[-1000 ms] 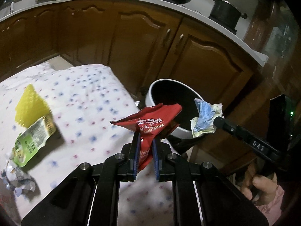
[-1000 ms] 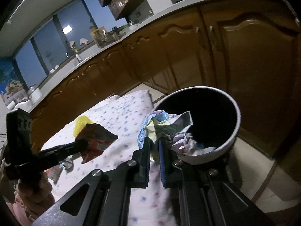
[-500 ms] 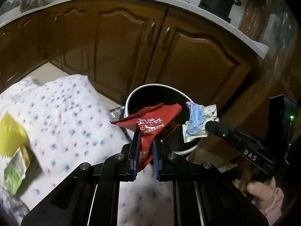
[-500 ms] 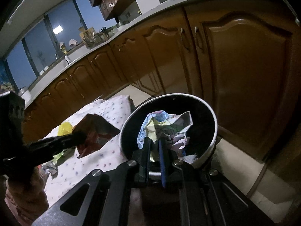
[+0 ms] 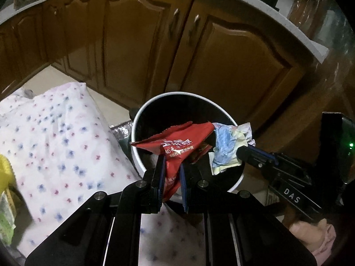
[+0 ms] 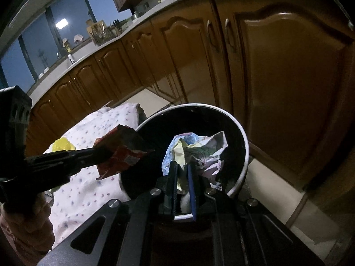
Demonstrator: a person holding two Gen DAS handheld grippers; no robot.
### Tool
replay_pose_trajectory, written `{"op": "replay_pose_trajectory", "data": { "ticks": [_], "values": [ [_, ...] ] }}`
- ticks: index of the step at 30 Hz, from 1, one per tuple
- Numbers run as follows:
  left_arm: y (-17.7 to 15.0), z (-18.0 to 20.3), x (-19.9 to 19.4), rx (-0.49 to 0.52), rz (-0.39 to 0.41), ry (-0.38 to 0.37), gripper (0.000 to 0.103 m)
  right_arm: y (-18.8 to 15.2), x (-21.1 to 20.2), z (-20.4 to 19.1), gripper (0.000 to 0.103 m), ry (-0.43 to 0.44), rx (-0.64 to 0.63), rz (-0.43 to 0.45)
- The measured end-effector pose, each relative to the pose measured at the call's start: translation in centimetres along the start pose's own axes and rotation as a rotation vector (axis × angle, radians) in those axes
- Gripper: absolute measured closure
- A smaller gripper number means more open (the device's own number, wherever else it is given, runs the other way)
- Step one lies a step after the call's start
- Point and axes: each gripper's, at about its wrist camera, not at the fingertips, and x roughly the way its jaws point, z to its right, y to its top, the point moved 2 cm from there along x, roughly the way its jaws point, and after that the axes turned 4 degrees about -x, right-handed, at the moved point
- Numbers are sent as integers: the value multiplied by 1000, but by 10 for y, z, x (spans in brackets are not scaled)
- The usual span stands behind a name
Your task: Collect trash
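Floral cloth (image 5: 62, 146) on kitchen floor, wooden cabinets (image 5: 142, 51), left claw (image 5: 172, 168) pinching red wrapper (image 5: 177, 146), right claw (image 6: 183, 173) pinching crumpled paper (image 6: 195, 150)

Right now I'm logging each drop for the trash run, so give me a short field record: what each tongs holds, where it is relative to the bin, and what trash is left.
left tongs: shut on red wrapper, over the bin's near rim
right tongs: shut on crumpled paper, over the bin's mouth
bin: white rim, dark inside, on the floor beside the cloth
dropped yet: no, both pieces are held
left on cloth: yellow piece, green packet
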Motion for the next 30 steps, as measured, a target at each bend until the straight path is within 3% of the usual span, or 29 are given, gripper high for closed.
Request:
{"op": "replay_pose_trajectory", "data": {
  "ticks": [8, 14, 18, 24, 27, 30],
  "values": [
    [3, 4, 18, 15, -29, 8, 91, -1, 9, 7, 92, -12, 5, -21],
    [5, 5, 27, 7, -56, 13, 82, 1, 12, 11, 86, -14, 26, -20],
    [4, 6, 23, 7, -45, 11, 68, 0, 7, 12, 67, -8, 44, -2],
    [-1, 1, 4, -13, -1, 4, 68, -4, -6, 11, 67, 16, 67, 29],
    [-11, -11, -11, -48, 33, 15, 66, -10, -15, 4, 56, 41, 81, 59],
    [-25, -25, -25, -89, 59, 35, 61, -16, -21, -7, 53, 68, 84, 78]
  ]
}}
